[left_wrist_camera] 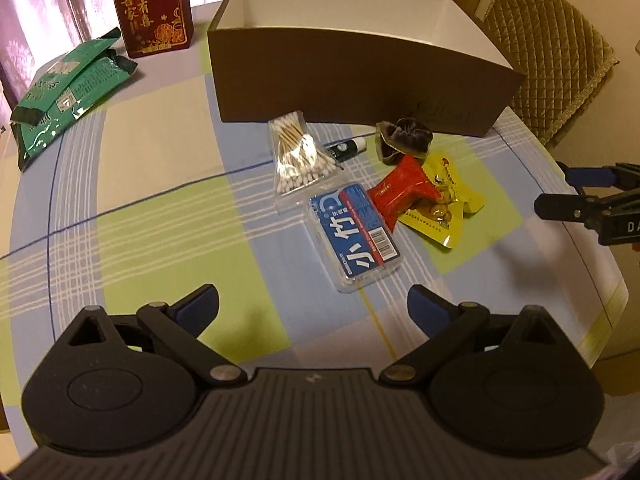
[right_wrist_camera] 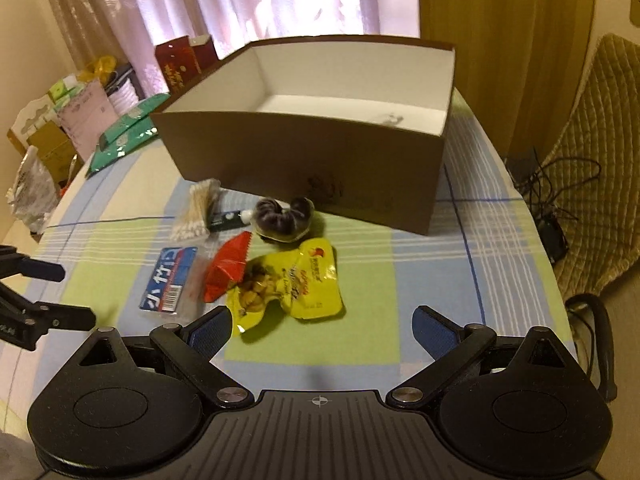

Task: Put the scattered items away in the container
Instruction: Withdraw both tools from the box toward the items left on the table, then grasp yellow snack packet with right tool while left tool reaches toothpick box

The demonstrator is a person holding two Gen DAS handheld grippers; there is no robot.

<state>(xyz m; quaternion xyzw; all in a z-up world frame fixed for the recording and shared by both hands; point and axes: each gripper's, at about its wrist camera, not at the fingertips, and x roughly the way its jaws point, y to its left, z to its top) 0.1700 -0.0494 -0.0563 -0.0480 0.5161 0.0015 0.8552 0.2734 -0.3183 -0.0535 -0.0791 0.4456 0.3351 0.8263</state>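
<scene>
On a table (left_wrist_camera: 160,208) spread with a plaid cloth of pale blue, green and cream squares, ruled with thin blue lines. Behind it, pink curtains (right_wrist_camera: 248,0) lit from outside; to one side, a chair (left_wrist_camera: 552,52) under a quilted tan cover. At the far edge, a dark red carton (left_wrist_camera: 154,8) with gold lettering, upright, and beside it a green foil pouch (left_wrist_camera: 68,88), lying flat and crumpled.

Near the middle, a brown cardboard box (left_wrist_camera: 352,76) with a white lining, open at the top, seemingly bare inside. Scattered just before its near wall: a clear bag of cotton swabs (left_wrist_camera: 298,156); a small dark tube (left_wrist_camera: 346,147) with a white cap, partly under that bag; a dark, gathered hair tie (left_wrist_camera: 404,138); a red snack packet (left_wrist_camera: 404,192) overlapping a yellow snack packet (left_wrist_camera: 448,208), glossy and wrinkled; and a clear plastic case with a blue label (left_wrist_camera: 354,236), rectangular, lying flat nearest the camera.

Low over the cloth at the near side, the left gripper (left_wrist_camera: 312,308), fingers spread wide apart, holding nothing, aimed at the blue-labelled case. Alongside it, the right gripper (right_wrist_camera: 322,326), likewise spread wide and bare, poised just short of the yellow packet, one blue-padded finger close to that packet's corner. Matte black plastic on both, with blue ribbed pads (right_wrist_camera: 210,330) inside the fingers.
</scene>
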